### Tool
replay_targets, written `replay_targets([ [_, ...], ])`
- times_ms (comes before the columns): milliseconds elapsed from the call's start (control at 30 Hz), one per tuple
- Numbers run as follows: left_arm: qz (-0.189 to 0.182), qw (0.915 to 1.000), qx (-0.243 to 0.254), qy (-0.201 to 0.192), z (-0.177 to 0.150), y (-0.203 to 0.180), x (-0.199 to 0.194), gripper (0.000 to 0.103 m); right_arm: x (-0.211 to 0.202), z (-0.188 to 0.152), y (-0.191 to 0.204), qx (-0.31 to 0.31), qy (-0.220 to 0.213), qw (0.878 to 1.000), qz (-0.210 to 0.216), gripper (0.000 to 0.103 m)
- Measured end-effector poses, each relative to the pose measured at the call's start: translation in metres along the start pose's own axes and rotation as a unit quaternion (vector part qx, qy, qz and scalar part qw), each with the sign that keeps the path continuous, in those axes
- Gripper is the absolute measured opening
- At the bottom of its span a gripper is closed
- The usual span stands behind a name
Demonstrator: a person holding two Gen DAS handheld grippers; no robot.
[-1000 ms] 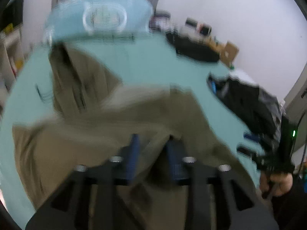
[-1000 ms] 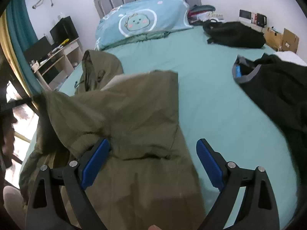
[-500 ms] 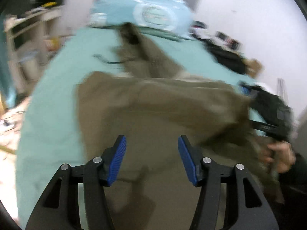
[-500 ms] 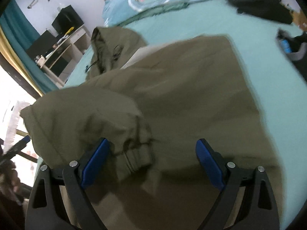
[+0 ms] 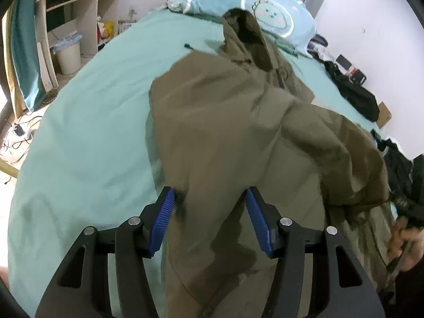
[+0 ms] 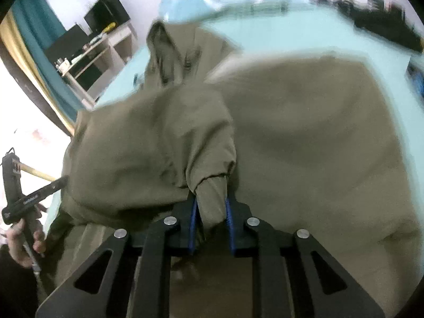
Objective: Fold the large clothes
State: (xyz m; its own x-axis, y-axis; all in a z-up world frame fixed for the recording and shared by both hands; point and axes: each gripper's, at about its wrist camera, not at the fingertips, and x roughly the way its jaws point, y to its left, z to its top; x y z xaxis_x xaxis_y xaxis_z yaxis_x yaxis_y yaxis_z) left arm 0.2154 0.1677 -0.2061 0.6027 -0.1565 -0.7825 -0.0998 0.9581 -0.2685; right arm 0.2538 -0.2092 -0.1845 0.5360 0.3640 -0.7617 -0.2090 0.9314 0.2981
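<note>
An olive jacket (image 5: 225, 137) lay across the teal bed (image 5: 87, 137), hood toward the pillow (image 5: 238, 2). The left claw (image 5: 209, 220) hung wide open above it; the right claw (image 6: 211, 212) pinched its cuff. A desk (image 5: 74, 8) and bin (image 5: 67, 55) stood bedside.

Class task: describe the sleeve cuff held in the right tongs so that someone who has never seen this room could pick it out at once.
Start at the mint-green bed sheet, where a large olive-green hooded jacket is spread out. One sleeve is folded across the jacket body, and its gathered elastic cuff sits pinched in the right tongs. It is the only narrow, puckered fabric end; everything around it is broad, smooth cloth.
</note>
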Motion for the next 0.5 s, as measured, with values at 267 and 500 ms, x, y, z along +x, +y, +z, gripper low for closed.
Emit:
replay_targets([
  [267, 0.008, 0.9976, 0.023, -0.064, 0.033, -0.013, -0.014, 0.059, -0.045, 0.08, -0.045, -0.057, -0.035, 0.991, -0.117, 0.02],
  [500, -0.008, 0.9951, 0.057, -0.081, 0.066, -0.031, 0.006, 0.059, -0.011, 0.07, -0.067, -0.041, 0.021, 0.988, -0.149, 0.08],
])
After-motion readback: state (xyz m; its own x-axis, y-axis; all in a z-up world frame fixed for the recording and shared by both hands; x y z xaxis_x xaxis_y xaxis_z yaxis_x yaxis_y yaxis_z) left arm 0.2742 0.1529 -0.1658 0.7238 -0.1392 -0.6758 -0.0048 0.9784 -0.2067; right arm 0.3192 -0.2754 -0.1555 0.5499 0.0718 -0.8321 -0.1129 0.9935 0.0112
